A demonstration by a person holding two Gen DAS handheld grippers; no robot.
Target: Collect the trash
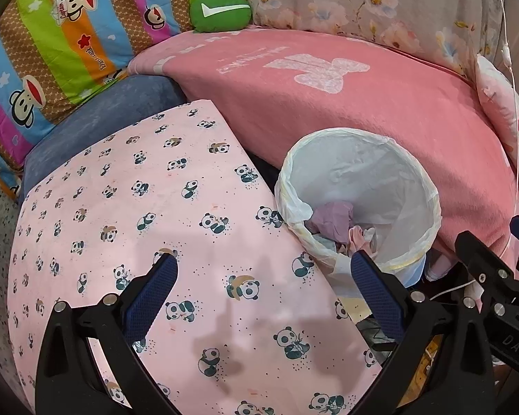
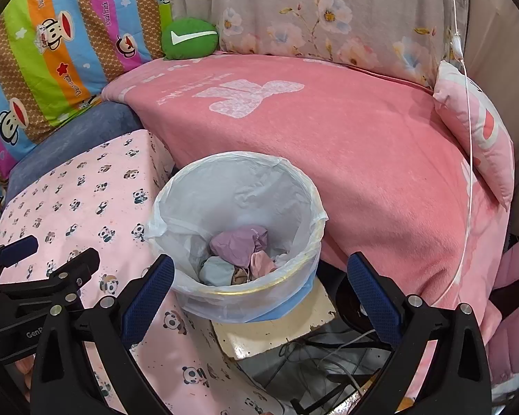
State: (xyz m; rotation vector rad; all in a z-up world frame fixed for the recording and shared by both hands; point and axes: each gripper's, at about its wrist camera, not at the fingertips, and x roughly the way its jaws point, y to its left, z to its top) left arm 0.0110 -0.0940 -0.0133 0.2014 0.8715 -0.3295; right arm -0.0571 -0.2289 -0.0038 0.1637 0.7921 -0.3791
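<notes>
Your left gripper (image 1: 264,273) hangs wide apart and empty over the desk (image 1: 155,207), which wears a pink cloth printed with pandas. Your right gripper (image 2: 261,273) is also spread wide with nothing in it, poised just above the near rim of the bin (image 2: 238,224). The bin has a thin white bag as a liner and stands on a cream block (image 2: 276,325) between the desk and the bed (image 2: 363,159). Crumpled paper (image 2: 240,243) lies at its bottom: a purple wad on top, a pale blue one and a pink one beside it. On the bed's pink blanket, a green cushion (image 2: 189,38) sits well apart at the far corner.
</notes>
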